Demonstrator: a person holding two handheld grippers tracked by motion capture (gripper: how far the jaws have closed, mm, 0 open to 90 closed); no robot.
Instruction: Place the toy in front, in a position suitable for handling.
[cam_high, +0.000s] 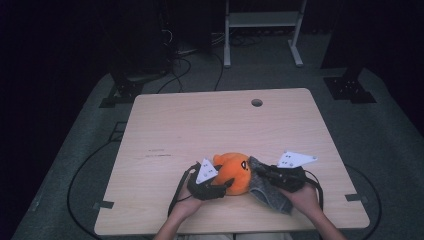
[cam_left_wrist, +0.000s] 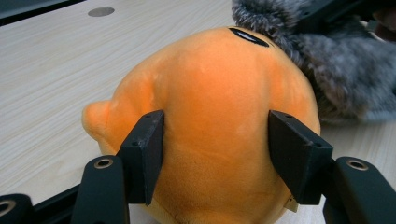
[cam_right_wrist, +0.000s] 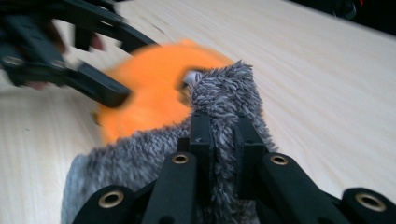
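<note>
An orange plush toy (cam_high: 234, 171) lies near the table's front edge, with a black eye mark on its right side. My left gripper (cam_high: 216, 186) is shut on the orange plush toy (cam_left_wrist: 215, 121), its two black pads pressing into the soft body from both sides. A grey furry cloth (cam_high: 267, 192) rests against the toy's right side. My right gripper (cam_high: 261, 169) pinches a raised fold of the grey furry cloth (cam_right_wrist: 224, 100) between nearly closed jaws. In the right gripper view the toy (cam_right_wrist: 149, 95) is blurred behind the fold, and the left gripper (cam_right_wrist: 70, 56) shows at the upper left.
The wooden table (cam_high: 200, 125) has a round cable hole (cam_high: 256, 102) near its far edge. A white frame (cam_high: 262, 30) and cables stand on the floor beyond. Both forearms come in from the bottom edge.
</note>
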